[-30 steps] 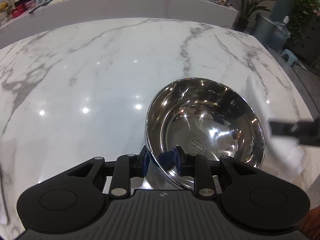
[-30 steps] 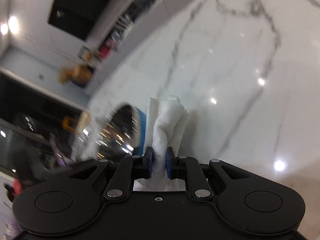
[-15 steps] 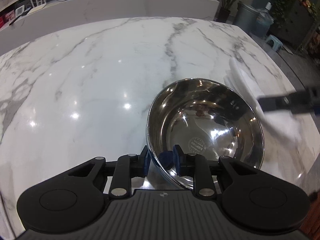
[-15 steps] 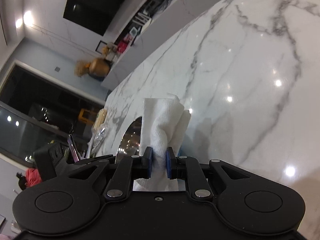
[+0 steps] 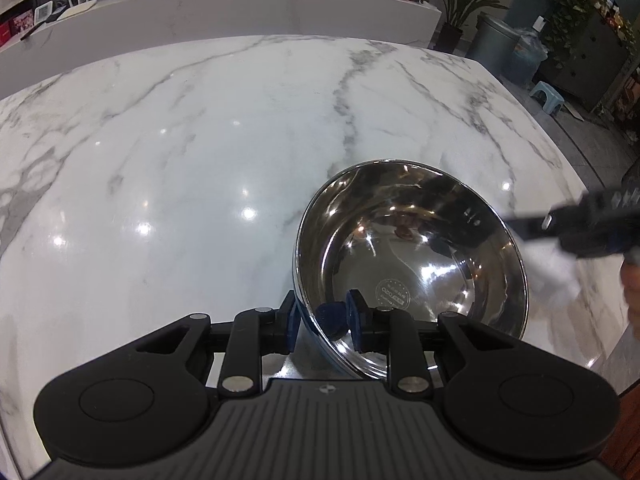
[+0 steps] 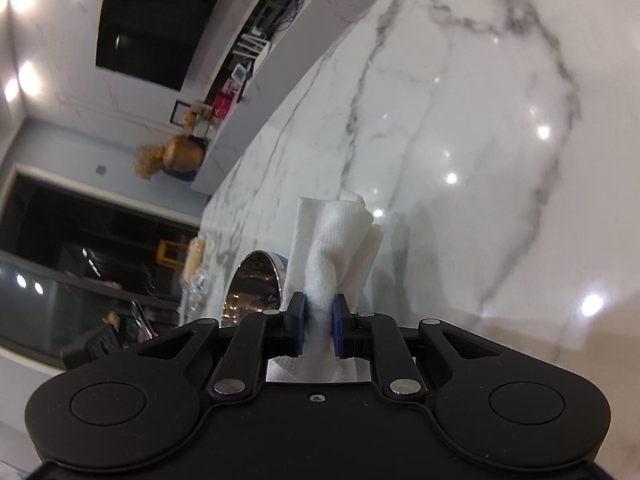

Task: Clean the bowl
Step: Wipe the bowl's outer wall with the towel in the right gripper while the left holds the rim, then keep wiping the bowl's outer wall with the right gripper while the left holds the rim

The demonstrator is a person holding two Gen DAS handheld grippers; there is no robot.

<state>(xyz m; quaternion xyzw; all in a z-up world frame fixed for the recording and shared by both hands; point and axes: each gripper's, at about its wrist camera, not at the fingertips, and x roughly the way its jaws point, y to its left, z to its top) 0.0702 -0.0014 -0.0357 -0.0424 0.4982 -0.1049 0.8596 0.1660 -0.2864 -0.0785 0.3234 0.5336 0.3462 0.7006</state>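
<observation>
**Bowl clamped at near rim by left gripper; right gripper holding paper towel alongside**

Bowl [image 5: 412, 264]: stainless steel, shiny, tilted with its opening facing the left wrist camera, resting on white marble countertop [image 5: 200, 168] toward the right near part of the slab. Round printed stamp visible on inner base. Interior reflecting ceiling lights; small reddish-brown patch showing on the far inner wall, whether residue or reflection cannot be told.

Left gripper [image 5: 324, 322]: narrowed onto the bowl's near rim, one blue pad outside the wall, the other inside. Rim wall between the pads, in contact.

Right gripper [image 6: 319, 330]: nearly closed, pads pinching a crumpled white paper towel [image 6: 336, 240]. Towel standing up out of the pads, bunched and folded. Seen from the left wrist view as a blurred dark shape just beside the bowl's right rim, white towel hanging below it, outside the bowl.

Bowl's edge also in the right wrist view, just left of the towel.

Farther off: long marble ledge [image 5: 224, 4] behind the countertop, potted plants [image 5: 460, 4] and grey bin [image 5: 492, 40] at far right.
</observation>
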